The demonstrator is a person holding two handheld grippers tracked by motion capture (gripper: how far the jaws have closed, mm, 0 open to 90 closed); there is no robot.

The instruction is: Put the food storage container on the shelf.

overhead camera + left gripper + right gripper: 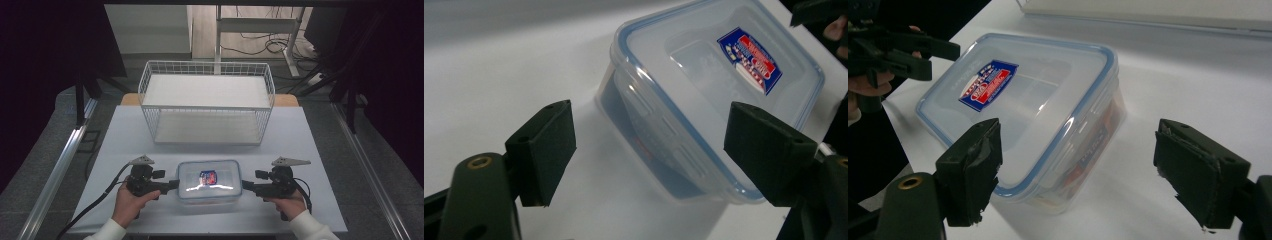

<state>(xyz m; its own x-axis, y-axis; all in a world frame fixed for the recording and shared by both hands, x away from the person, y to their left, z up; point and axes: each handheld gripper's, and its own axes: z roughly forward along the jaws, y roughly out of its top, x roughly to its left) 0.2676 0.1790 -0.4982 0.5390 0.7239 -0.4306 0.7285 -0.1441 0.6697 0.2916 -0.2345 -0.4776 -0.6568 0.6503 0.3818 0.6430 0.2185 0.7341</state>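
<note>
wire rack (207,102) behind plastic box (209,181)

One lidded plastic box (209,181), one wire shelf rack (207,102), two hand-held grippers.

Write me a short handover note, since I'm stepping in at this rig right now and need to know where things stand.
Left gripper: open, at the left end of the plastic box, fingers wide apart and not pressing on it.
Right gripper: open, at the box's right end, not gripping.
The box sits near the front of the table, lid on, sticker on top. The wire shelf rack stands behind it.
Done: both grippers are lined up at the box ends.
Left: probably grip the box; where it goes is unclear.
</note>
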